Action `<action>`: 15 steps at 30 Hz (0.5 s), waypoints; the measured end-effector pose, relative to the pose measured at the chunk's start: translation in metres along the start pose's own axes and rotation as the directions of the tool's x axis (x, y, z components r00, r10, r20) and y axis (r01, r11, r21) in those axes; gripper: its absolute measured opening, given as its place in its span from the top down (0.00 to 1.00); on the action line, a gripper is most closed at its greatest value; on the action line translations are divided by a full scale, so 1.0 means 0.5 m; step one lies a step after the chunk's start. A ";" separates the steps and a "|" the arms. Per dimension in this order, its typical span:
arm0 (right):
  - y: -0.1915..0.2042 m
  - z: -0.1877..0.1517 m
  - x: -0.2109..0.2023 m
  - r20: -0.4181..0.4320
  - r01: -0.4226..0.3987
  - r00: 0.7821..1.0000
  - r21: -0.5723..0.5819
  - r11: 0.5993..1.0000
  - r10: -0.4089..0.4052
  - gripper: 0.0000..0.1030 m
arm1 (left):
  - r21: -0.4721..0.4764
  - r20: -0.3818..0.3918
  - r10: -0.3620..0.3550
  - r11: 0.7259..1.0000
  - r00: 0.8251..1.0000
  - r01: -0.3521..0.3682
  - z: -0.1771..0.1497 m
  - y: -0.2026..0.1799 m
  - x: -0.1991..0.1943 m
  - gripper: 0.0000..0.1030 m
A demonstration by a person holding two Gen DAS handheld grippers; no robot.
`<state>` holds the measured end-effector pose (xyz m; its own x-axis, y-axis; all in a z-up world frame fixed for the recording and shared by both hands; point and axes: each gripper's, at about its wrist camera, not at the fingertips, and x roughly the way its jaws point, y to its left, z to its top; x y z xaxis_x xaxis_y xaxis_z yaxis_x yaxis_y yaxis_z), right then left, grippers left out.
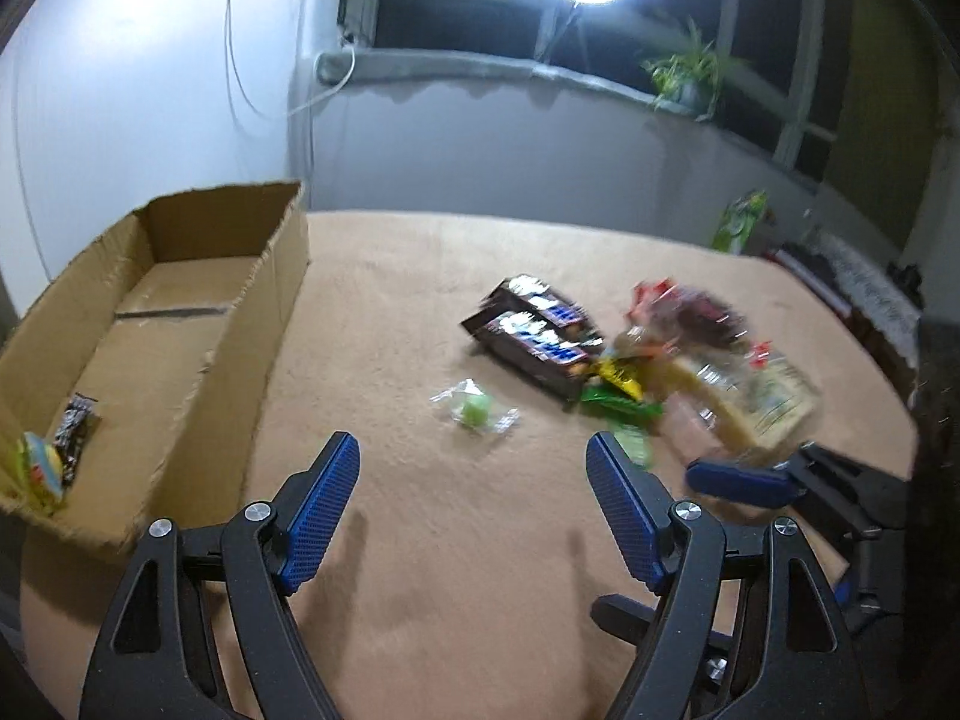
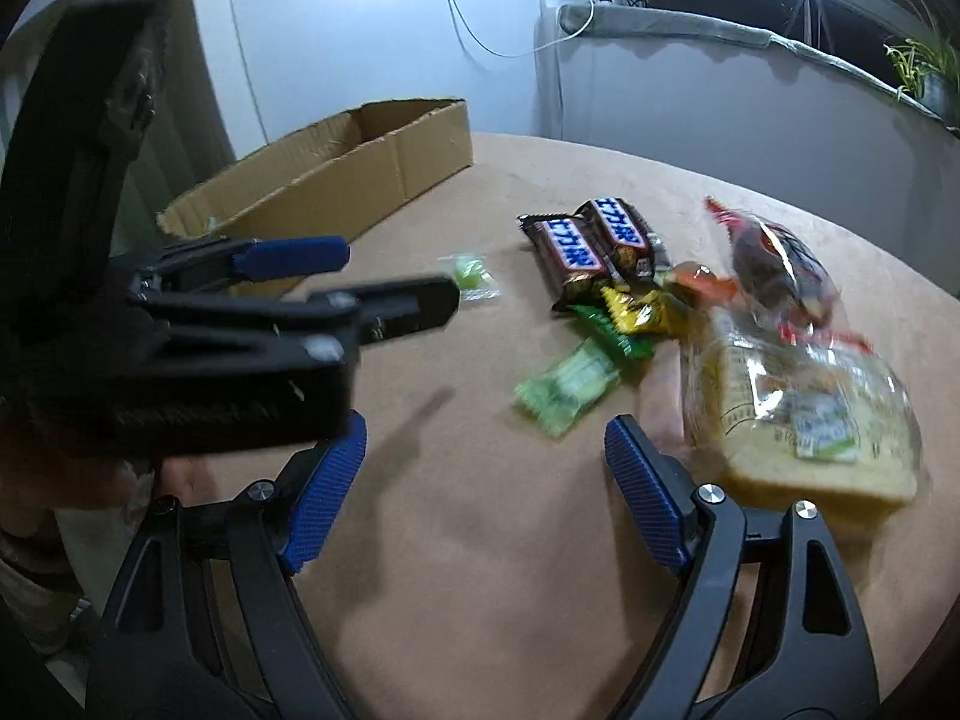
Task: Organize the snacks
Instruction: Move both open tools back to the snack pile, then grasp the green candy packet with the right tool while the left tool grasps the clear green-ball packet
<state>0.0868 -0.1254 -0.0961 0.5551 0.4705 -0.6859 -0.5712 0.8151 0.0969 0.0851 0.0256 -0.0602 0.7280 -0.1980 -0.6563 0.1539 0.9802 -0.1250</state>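
Brown cardboard box (image 1: 180,324) sits at the table's (image 1: 420,540) left, open-topped, likely the collecting bin: two wrapped snacks (image 1: 57,450) already lie in its near corner. The rest lies loose in a cluster right of it: two chocolate bars (image 2: 594,246), one small green candy (image 1: 474,411), one pale green packet (image 2: 567,387), one bagged bread loaf (image 2: 798,414), one dark bagged pastry (image 2: 780,276); the overlapped wrappers are uncountable. Left gripper (image 1: 474,480) and right gripper (image 2: 486,450) both hang spread wide, empty, apparently approaching the cluster.
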 end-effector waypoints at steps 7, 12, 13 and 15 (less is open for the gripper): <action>-0.076 0.040 0.031 -0.048 -0.002 0.999 0.089 0.996 0.007 0.28 | 0.012 -0.081 0.006 1.000 0.997 -0.005 0.023 -0.008 0.052 0.24; -0.058 0.054 0.050 -0.073 0.040 0.997 0.034 0.999 -0.037 0.32 | -0.021 -0.124 -0.018 1.000 0.992 0.016 0.021 0.003 0.084 0.25; -0.056 0.055 0.051 -0.070 0.044 0.997 0.028 0.999 -0.042 0.37 | -0.039 -0.133 -0.037 0.999 0.990 0.032 0.021 0.010 0.090 0.25; -0.057 0.057 0.054 -0.068 0.059 0.996 0.024 0.998 -0.057 0.47 | -0.048 -0.139 -0.054 0.998 0.989 0.048 0.022 0.015 0.094 0.25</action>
<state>0.1355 -0.1261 -0.0969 0.5441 0.3994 -0.7379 -0.5230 0.8491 0.0739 0.1276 0.0236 -0.0837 0.6187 -0.2472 -0.7458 0.1560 0.9690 -0.1917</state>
